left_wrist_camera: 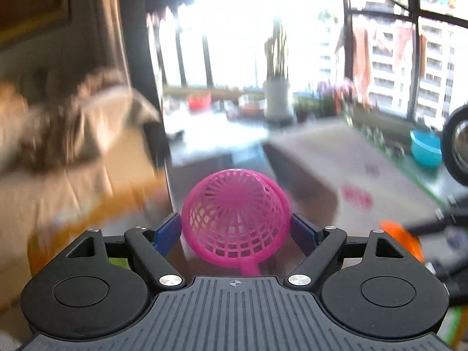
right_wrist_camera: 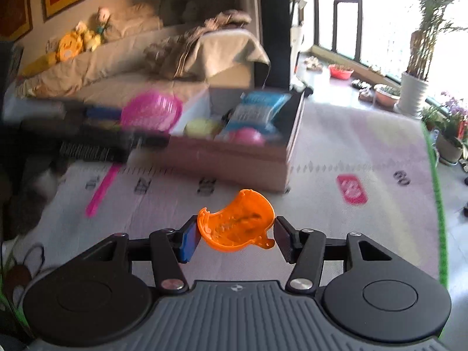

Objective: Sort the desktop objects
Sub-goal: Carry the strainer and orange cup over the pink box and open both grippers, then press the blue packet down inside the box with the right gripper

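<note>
My left gripper [left_wrist_camera: 235,229] is shut on a pink mesh strainer scoop [left_wrist_camera: 235,215], holding its bowl in the air; its handle points back toward the camera. In the right wrist view the same scoop [right_wrist_camera: 150,111] shows blurred at the left, near a cardboard box [right_wrist_camera: 234,158], its handle hanging down. My right gripper [right_wrist_camera: 235,235] is shut on an orange plastic shell-shaped toy [right_wrist_camera: 237,223], held above the patterned mat [right_wrist_camera: 336,152]. The box holds a blue packet [right_wrist_camera: 257,109], a yellow ball [right_wrist_camera: 201,127] and a pink ball [right_wrist_camera: 248,137].
A sofa [right_wrist_camera: 117,67] with blankets and yellow plush toys lies behind the box. Plant pots [right_wrist_camera: 412,93] and a red basin [right_wrist_camera: 340,71] stand along the window. A teal bowl [left_wrist_camera: 425,152] sits at the mat's right edge. The right gripper's body [left_wrist_camera: 456,146] shows at the left view's right edge.
</note>
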Available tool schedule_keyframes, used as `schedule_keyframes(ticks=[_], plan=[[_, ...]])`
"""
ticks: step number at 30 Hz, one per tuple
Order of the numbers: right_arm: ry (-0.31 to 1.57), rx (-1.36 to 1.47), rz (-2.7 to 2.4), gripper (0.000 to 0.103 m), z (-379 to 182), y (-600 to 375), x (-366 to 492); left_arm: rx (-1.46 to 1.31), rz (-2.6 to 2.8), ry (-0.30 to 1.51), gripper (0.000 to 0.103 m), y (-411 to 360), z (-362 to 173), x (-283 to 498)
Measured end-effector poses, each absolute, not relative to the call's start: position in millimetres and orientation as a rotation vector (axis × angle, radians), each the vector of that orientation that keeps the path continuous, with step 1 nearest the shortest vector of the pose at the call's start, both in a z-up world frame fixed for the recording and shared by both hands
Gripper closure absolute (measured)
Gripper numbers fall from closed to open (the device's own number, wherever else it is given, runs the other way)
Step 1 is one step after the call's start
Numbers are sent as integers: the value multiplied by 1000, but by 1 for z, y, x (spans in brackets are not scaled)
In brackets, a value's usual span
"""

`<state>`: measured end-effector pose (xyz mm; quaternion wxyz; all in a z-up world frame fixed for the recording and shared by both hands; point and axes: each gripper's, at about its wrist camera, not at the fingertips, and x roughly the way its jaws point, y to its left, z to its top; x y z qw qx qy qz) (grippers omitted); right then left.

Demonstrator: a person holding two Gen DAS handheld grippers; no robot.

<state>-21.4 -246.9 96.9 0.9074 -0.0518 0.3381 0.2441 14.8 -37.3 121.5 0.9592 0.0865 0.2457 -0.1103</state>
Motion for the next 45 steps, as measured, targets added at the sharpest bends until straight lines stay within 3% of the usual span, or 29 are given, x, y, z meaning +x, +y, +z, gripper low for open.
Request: schedule_keyframes(ticks=[6, 10, 23, 26, 31, 35, 36, 39, 45], plan=[[651, -87, 456, 48, 110, -250, -8, 112, -211, 440, 15, -43, 138, 94], [641, -87, 432, 48, 110, -251, 0, 56, -200, 481, 8, -33, 131, 115], [638, -88, 525, 48, 123, -202, 89, 67, -129, 651, 3, -5, 69, 18], [676, -94, 542, 37, 119, -180, 113, 30, -133, 681, 2, -1, 62, 4], [635, -164, 427, 30, 113, -151, 144, -11, -159, 718, 2, 0, 43, -9], [705, -227, 319, 31, 88, -126, 176, -41, -171, 731, 2, 3, 38, -10], [721, -249, 308, 31, 81, -120, 182, -45, -174, 723, 2, 4, 39, -13], [780, -244, 285, 46, 68, -116, 193, -63, -171, 708, 1, 10, 41, -16], [815, -33, 447, 52, 96, -136, 192, -107, -171, 722, 1, 16, 40, -14]])
